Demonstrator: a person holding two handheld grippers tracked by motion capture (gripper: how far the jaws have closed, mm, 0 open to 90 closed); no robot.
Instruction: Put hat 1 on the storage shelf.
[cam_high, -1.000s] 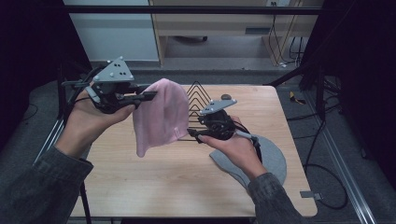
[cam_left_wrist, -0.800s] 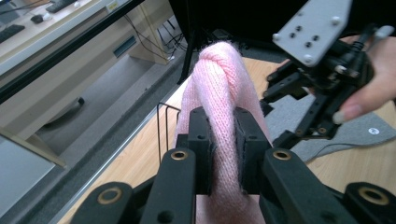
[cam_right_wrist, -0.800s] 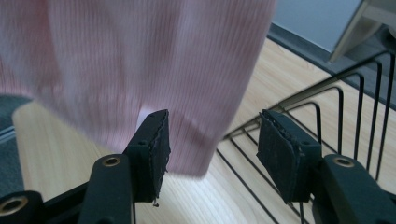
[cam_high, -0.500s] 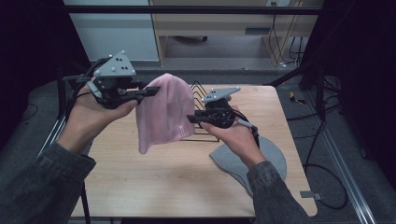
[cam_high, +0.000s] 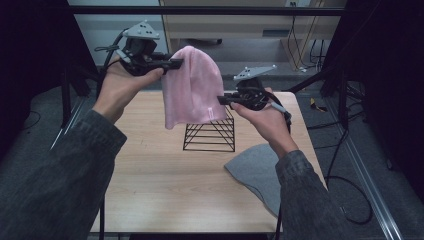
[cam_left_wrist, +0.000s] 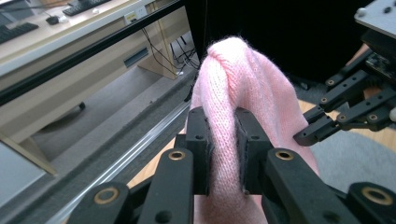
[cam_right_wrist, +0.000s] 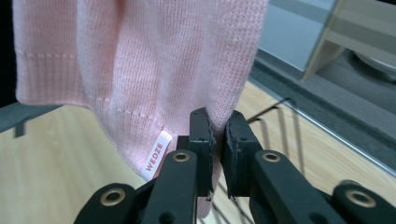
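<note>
While I hold the pink beanie (cam_high: 191, 87) up off the table (cam_high: 150, 175), its small white tag (cam_right_wrist: 154, 161) reads "WEDZE" in pink letters, sewn at the ribbed hem right beside my right gripper (cam_right_wrist: 217, 140). That gripper's jaws have just been closing, and they now pinch the hem edge of the knit between them. My left gripper (cam_left_wrist: 223, 154) is clamped on a thick fold near the crown of the beanie, so the hat hangs stretched between my two hands above the far half of the table.

Under the beanie's hem stands a black wire rack (cam_high: 210, 135), near the middle of the far edge; it holds nothing. A grey beanie (cam_high: 255, 172) lies flat by the right edge, towards the near right corner, partly under my right sleeve.

The left half and the near edge of the table are bare wood. Past the far edge runs a black frame bar (cam_high: 200, 10), with a desk and hanging cables behind it.
</note>
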